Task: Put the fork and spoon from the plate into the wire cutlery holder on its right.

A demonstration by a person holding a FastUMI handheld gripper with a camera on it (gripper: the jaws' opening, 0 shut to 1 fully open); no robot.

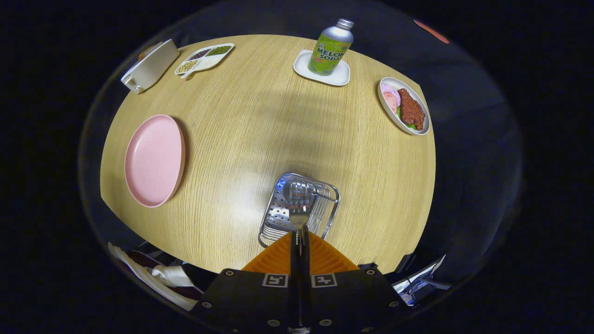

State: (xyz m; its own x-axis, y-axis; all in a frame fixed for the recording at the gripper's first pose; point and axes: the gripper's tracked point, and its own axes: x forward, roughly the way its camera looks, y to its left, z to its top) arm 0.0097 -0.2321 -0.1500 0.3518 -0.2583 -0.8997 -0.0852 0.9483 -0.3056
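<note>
My gripper (300,237) is shut on the handle of a metal fork (299,208). The fork points forward from between the fingers, and its tines hang over the wire cutlery holder (325,211). The holder is a shiny metal basket with a perforated wall, standing on the wooden table just ahead of the fingers. To the holder's left lies the pink plate (154,160), with nothing showing on it. I cannot make out a spoon among the glinting metal inside the holder.
Beyond the holder stands a green soda bottle (330,48) on a white coaster (341,76). A plate of meat (403,106) sits at the far right, and a divided dish of beans (204,58) and a white box (151,67) at the far left.
</note>
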